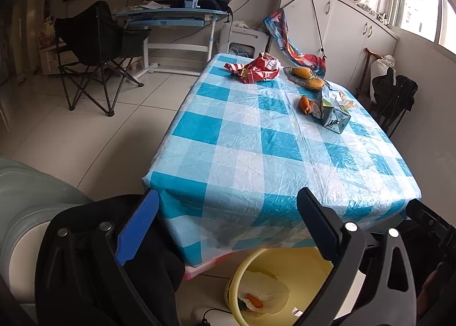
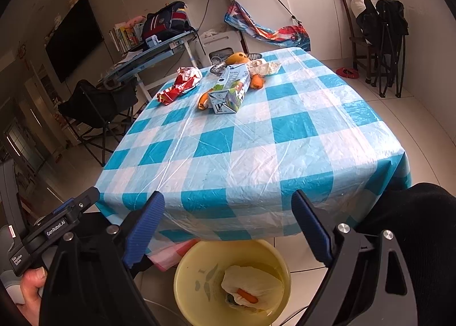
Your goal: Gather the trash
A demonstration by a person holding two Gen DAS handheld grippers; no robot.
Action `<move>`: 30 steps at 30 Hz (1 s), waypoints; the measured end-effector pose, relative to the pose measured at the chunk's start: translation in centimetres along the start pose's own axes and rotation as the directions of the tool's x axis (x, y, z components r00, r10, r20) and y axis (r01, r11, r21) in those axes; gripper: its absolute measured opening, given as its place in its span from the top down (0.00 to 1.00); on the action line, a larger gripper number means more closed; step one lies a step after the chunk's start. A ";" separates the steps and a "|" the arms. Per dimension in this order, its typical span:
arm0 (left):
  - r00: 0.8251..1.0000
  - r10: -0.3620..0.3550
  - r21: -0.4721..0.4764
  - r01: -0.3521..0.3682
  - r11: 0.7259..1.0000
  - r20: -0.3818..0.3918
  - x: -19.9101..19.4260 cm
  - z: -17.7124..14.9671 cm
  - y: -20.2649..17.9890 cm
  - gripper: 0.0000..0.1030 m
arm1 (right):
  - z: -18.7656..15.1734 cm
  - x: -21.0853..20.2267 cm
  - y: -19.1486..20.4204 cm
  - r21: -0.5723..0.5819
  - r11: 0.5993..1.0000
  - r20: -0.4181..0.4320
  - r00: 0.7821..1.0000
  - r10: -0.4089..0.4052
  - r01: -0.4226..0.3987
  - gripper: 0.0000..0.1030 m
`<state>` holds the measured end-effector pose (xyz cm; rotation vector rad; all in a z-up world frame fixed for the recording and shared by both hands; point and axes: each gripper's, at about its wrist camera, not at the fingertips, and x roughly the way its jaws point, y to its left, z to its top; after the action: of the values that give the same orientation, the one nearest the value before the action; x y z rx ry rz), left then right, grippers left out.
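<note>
Trash on worktop (image 2: 256, 137) toward far edge: red wrapper (image 2: 179, 83), milk carton (image 2: 228, 92), orange peels (image 2: 256, 80). Yellow bucket (image 2: 182, 274) on floor below near edge, holding crumpled tissue (image 2: 250, 286). Left tongs (image 1: 228, 226) and right tongs (image 2: 228, 226) wide open, empty.

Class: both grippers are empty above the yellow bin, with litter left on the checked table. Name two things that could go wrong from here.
1. The milk carton lies on its side among orange peel; a grab may scatter the peel or spill dregs.
2. The mangoes in the basket sit beside the red wrapper and could be binned by mistake.
</note>
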<state>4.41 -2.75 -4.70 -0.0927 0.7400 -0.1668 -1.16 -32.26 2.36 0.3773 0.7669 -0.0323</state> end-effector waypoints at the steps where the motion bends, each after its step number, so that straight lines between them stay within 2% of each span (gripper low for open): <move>1: 1.000 0.001 0.000 -0.001 1.000 0.001 0.0 0.0 0.0 0.09 | 0.0 0.0 0.0 -0.002 1.000 0.000 1.000 0.000 0.000 0.16; 30: 1.000 0.017 0.013 -0.018 1.000 0.026 -0.3 0.2 0.1 0.07 | 0.3 -0.1 -0.1 -0.007 1.000 0.015 1.000 -0.006 0.006 0.14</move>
<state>4.39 -2.63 -4.36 -0.0760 0.7136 -0.1535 -1.04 -32.44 2.66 0.3676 0.7528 -0.0376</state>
